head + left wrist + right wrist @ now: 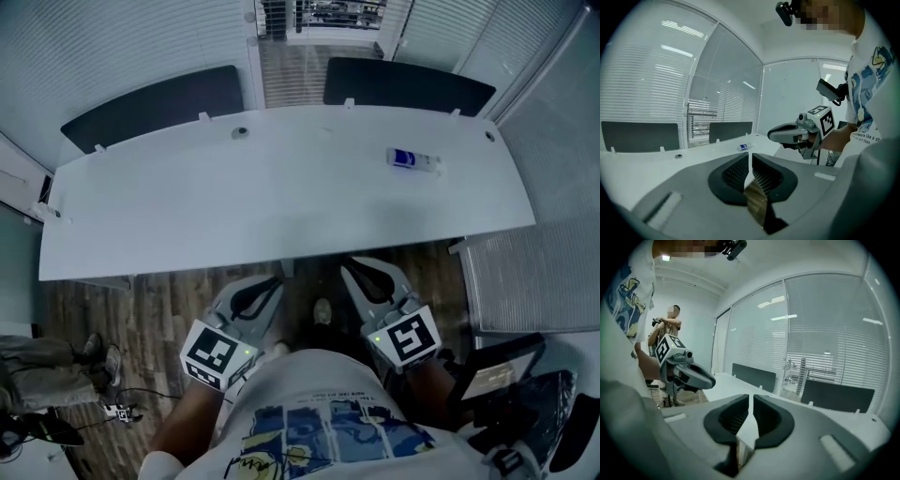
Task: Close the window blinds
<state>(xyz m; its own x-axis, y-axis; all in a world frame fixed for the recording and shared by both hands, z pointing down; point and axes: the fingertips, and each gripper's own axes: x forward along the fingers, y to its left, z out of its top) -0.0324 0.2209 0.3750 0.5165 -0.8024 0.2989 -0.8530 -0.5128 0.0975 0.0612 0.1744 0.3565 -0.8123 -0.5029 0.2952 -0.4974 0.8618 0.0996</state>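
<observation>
Approach step, by my reading: left gripper [274, 284] and right gripper [353, 271] hover before the white counter [281, 187], jaws all but together, holding nothing. Window blinds [122, 42] hang beyond it (well apart) - next, probably reaching their control.

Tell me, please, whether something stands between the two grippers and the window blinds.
Yes. The white desk lies across the way from the left gripper and right gripper to the window blinds; two dark panels stand at its far edge.
</observation>
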